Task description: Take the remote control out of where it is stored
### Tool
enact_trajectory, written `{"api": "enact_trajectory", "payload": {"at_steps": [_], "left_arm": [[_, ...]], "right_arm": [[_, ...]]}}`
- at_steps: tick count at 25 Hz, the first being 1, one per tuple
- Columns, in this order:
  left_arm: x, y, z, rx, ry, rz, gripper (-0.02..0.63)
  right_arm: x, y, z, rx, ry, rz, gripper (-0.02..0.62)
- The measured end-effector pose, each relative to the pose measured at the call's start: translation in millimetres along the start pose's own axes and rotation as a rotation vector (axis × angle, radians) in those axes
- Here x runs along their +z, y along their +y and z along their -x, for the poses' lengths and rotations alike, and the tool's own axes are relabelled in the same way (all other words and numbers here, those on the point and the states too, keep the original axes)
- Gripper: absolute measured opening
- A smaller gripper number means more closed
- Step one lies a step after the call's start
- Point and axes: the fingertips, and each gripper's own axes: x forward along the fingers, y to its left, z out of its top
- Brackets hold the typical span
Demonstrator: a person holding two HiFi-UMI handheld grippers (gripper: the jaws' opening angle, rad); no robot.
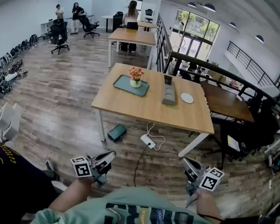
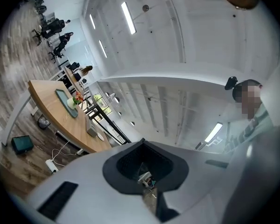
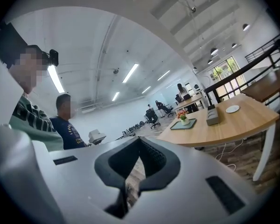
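Observation:
A grey storage box [image 1: 168, 95] lies on the wooden table [image 1: 144, 108], right of its middle. A dark upright thing [image 1: 168, 80], probably the remote control, stands at the box's far end. The box also shows in the right gripper view [image 3: 213, 116] and, small, in the left gripper view [image 2: 91, 130]. Both grippers hang low near my body, well short of the table. My left gripper [image 1: 106, 161] [image 2: 143, 146] is shut with nothing in it. My right gripper [image 1: 188, 165] [image 3: 139, 143] also has its jaws together and holds nothing.
On the table are a teal tray [image 1: 125, 85] with a flower vase [image 1: 136, 80] and a small white plate [image 1: 187, 98]. A power strip [image 1: 148, 141] with its cable and a dark case [image 1: 116, 132] lie on the floor before the table. A person in dark clothes [image 1: 9, 181] stands at my left.

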Motion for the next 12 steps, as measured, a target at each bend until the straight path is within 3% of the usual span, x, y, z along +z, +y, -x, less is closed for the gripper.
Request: {"api": "enact_trajectory", "payload": {"at_steps": [7,12], "left_arm": [[25.1,34.5,-40.2,0.086,-0.038,-0.041,0.003],[36.8,48.8,-96.6,0.174,-0.136,-0.054,0.003]], "right_arm": [[24.0,-76.2,-54.1,0.104,0.027,-0.034,0.005],[72.2,-146.2,-90.4,0.236,0.062,-0.032,0.006]]}}
